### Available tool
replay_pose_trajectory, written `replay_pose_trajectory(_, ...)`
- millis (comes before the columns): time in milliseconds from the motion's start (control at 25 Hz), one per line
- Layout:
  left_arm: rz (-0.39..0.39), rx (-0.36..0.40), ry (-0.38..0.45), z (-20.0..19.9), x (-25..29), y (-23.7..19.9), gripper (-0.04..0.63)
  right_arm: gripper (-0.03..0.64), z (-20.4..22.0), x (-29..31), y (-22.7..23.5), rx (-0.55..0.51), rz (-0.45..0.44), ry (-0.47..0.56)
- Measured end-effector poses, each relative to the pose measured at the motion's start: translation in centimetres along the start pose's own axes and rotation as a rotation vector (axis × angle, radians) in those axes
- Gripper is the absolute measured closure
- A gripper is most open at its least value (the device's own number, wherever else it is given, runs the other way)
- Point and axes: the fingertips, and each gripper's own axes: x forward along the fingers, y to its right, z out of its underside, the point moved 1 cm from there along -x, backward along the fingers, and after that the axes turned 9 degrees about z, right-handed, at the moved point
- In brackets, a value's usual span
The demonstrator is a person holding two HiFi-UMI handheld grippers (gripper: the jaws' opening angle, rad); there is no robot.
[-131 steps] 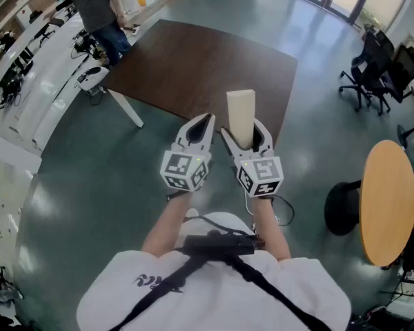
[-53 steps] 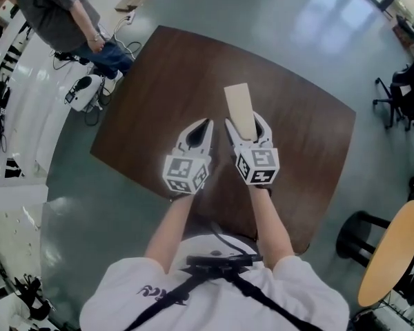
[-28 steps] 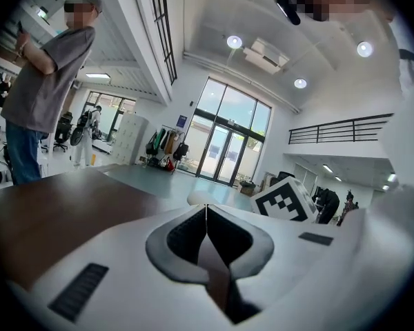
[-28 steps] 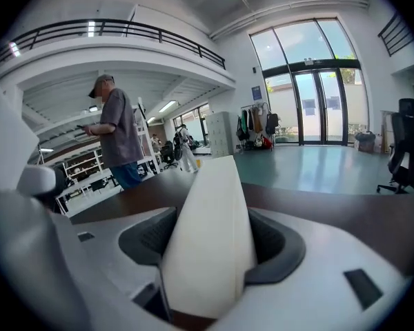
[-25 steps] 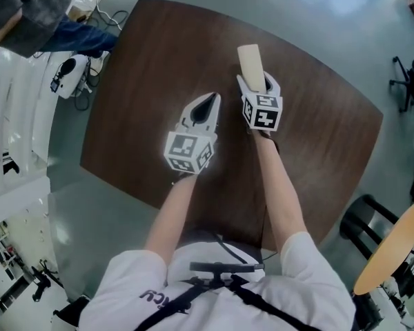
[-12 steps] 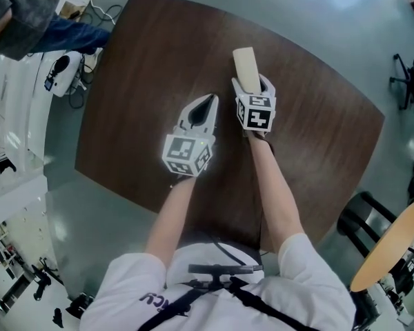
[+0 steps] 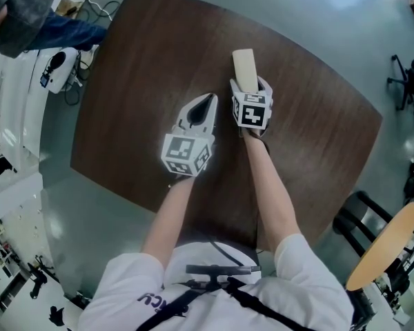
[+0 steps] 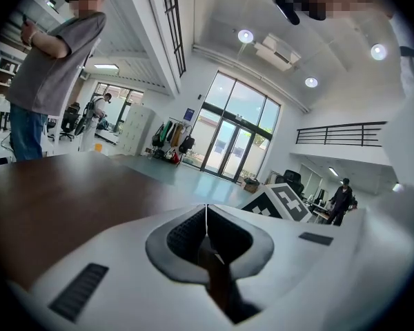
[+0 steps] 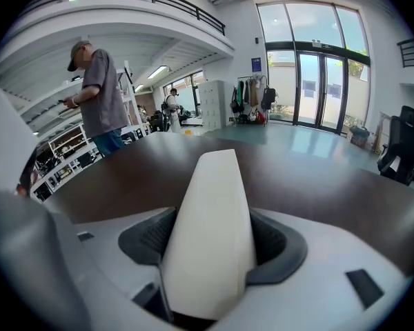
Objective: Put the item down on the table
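Observation:
A cream, wedge-shaped block sticks out forward from my right gripper, whose jaws are shut on its sides. The right gripper view shows the same cream block filling the gap between the dark pads. It is held over the dark brown table; I cannot tell whether it touches the top. My left gripper hovers beside it to the left, jaws shut together with nothing between them, as the left gripper view confirms.
A person in a grey shirt and jeans stands beyond the table's far left corner. White benches run along the left. A round yellow table and a black stool stand at the right; office chairs lie farther right.
I walked up to the table with the block held throughout. In the last second the right gripper drew back slightly toward me; the left gripper barely moved.

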Motion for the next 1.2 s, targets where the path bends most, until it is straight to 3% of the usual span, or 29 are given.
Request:
replay_pose_trajectory(360,-0.003,0.003,-0.003,0.3,-0.8,1.1,0.578,0.307,0.4,0.0,0.2,-0.039,0.012,-0.031)
replay_pose_trajectory(680,-0.02,0.014,-0.002,-0.1,-3.1,1.3,0.578,0.305,0.3,-2.5,-0.2,-0.055,0.027,0.023)
replay_pose_trajectory(920,-0.021,0.029,0.023,-1.3,-4.9,3.9,0.578,0.305,-0.3,-8.0,1.3,0.018,0.013,0.087)
replay_pose_trajectory(1200,-0.016,0.048,0.067,-2.5,-8.2,8.8,0.578,0.307,-1.2,-18.1,2.1,0.126,-0.05,0.235)
